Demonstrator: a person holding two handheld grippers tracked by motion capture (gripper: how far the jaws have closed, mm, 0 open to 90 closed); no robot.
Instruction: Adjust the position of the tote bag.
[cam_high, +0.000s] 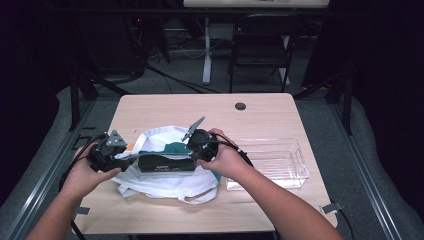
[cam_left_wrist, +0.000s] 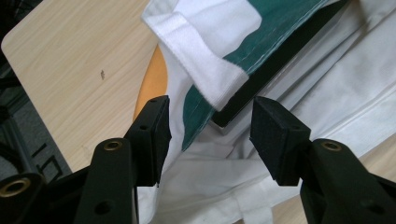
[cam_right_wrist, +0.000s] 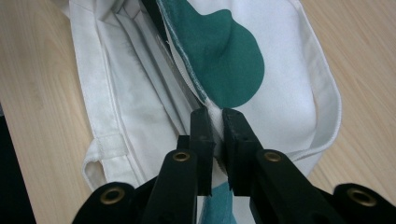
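Wooden table (cam_high: 165, 210): soft, limp tote bag (cam_high: 165, 187), black box (cam_high: 166, 164) inside. Right gripper (cam_right_wrist: 215, 122) clamps rim hem; left gripper (cam_left_wrist: 210, 128) apart near box corner. Grip hems.

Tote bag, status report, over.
Right gripper shut on bag edge. Left gripper open, black box corner between jaws. Box partly inside bag. Nothing blocking.

High view above table (cam_high: 165, 107), facing forward-down; both gripper views close, sharing white bag (cam_high: 165, 187).
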